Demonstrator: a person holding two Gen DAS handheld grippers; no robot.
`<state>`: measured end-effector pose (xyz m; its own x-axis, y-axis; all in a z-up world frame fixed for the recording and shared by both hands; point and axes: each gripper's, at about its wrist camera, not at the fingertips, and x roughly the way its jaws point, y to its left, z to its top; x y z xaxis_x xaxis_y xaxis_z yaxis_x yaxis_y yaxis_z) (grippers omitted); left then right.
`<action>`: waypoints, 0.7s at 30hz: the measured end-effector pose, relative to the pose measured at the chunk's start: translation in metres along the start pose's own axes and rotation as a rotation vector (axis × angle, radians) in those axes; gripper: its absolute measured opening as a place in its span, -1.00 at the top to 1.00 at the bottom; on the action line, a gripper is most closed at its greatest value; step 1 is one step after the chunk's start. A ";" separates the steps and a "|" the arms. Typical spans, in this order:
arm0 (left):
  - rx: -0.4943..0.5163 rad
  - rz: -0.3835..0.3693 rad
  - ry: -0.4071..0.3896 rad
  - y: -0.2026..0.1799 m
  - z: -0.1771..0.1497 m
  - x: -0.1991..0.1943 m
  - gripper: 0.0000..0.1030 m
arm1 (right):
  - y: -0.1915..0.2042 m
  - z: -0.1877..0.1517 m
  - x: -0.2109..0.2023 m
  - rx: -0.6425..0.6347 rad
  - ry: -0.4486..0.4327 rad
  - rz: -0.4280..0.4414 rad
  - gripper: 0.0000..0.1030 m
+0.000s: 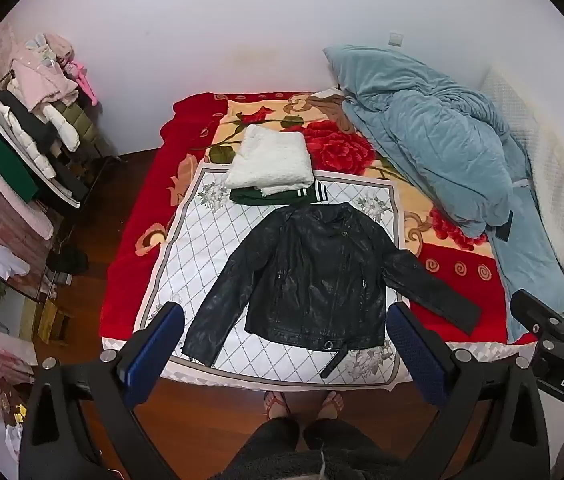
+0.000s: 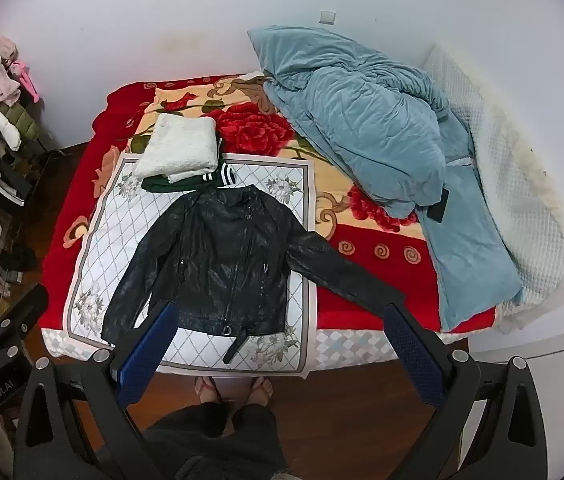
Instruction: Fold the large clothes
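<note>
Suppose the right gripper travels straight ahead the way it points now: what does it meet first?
Most likely the black leather jacket spread on the bed; the open right gripper frames its hem and right side. Depth is unclear.

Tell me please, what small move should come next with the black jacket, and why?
Probably lower the right gripper to the jacket's outstretched sleeve and fold it across the chest. The jacket lies flat and unfolded on the white mat, both sleeves spread, and both grippers hang above the bed with jaws wide open, holding nothing.
</note>
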<state>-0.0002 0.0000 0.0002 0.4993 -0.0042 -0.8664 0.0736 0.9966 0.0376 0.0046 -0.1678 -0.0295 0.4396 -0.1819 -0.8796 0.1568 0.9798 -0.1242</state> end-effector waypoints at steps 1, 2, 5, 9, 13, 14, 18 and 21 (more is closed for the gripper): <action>0.000 -0.001 0.002 0.000 0.000 0.000 -1.00 | 0.000 0.000 0.000 -0.003 0.002 -0.006 -1.00; 0.000 -0.001 0.001 0.000 0.000 0.000 -1.00 | 0.000 0.000 0.000 -0.004 0.003 -0.009 -1.00; -0.001 -0.002 0.001 0.000 0.000 0.000 -1.00 | 0.001 0.000 0.000 -0.005 0.004 -0.007 -1.00; -0.002 -0.005 0.000 0.000 0.000 0.000 -1.00 | 0.001 0.000 -0.001 -0.005 0.000 -0.009 -1.00; 0.000 -0.006 -0.004 -0.002 0.001 0.000 -1.00 | 0.002 0.000 -0.001 -0.007 0.002 -0.008 -1.00; 0.001 -0.007 -0.005 -0.003 0.001 0.000 -1.00 | 0.002 0.000 -0.002 -0.005 0.001 -0.009 -1.00; -0.001 -0.010 -0.004 -0.001 0.004 -0.004 -1.00 | 0.003 -0.001 -0.003 -0.004 0.001 -0.009 -1.00; 0.000 -0.012 -0.004 -0.003 0.007 -0.005 -1.00 | 0.003 -0.001 -0.004 -0.007 0.000 -0.012 -1.00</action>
<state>0.0035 -0.0033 0.0082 0.5020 -0.0162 -0.8647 0.0797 0.9964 0.0276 0.0024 -0.1641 -0.0268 0.4380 -0.1935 -0.8779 0.1555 0.9782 -0.1380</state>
